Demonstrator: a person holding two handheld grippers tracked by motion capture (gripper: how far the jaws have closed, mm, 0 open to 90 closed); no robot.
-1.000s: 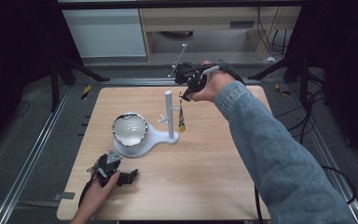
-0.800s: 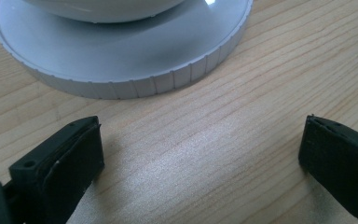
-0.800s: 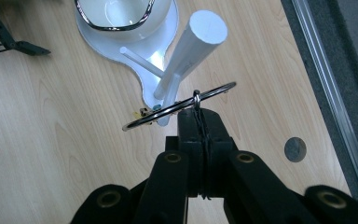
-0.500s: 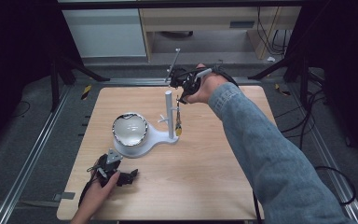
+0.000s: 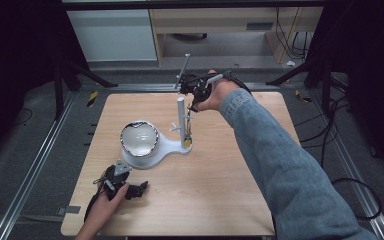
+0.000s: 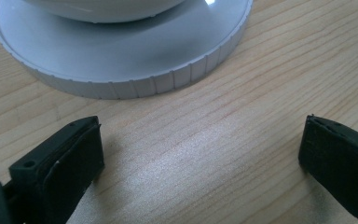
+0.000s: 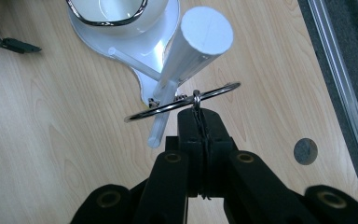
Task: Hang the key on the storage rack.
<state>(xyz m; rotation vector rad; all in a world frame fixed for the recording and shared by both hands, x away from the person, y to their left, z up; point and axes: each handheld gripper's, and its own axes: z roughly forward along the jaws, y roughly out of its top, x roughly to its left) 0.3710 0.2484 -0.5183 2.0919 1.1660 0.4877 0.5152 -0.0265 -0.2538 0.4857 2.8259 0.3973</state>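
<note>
A white jewellery stand (image 5: 167, 146) sits mid-table, with a chrome-rimmed bowl (image 5: 139, 137) on its round base and an upright post (image 5: 181, 117) bearing thin side pegs. My right gripper (image 5: 194, 105) hovers just right of the post's top, shut on a thin metal ring (image 7: 182, 102) by a small link. In the right gripper view the ring lies level in front of my gripper (image 7: 199, 116), just short of the post's top (image 7: 200, 35). My left gripper (image 5: 139, 189) rests on the table at the front left, open, nothing between its jaws (image 6: 200, 149), facing the stand's base (image 6: 121, 60).
The wooden table (image 5: 220, 200) has bare room right of and in front of the stand. A round hole (image 7: 305, 150) marks the tabletop near its edge. Metal rails (image 5: 35, 165) run along both sides, and cabinets (image 5: 115, 35) stand behind.
My right hand has moved left and down with the ring, from right of the stand to close beside the post's top. The left hand has kept still.
</note>
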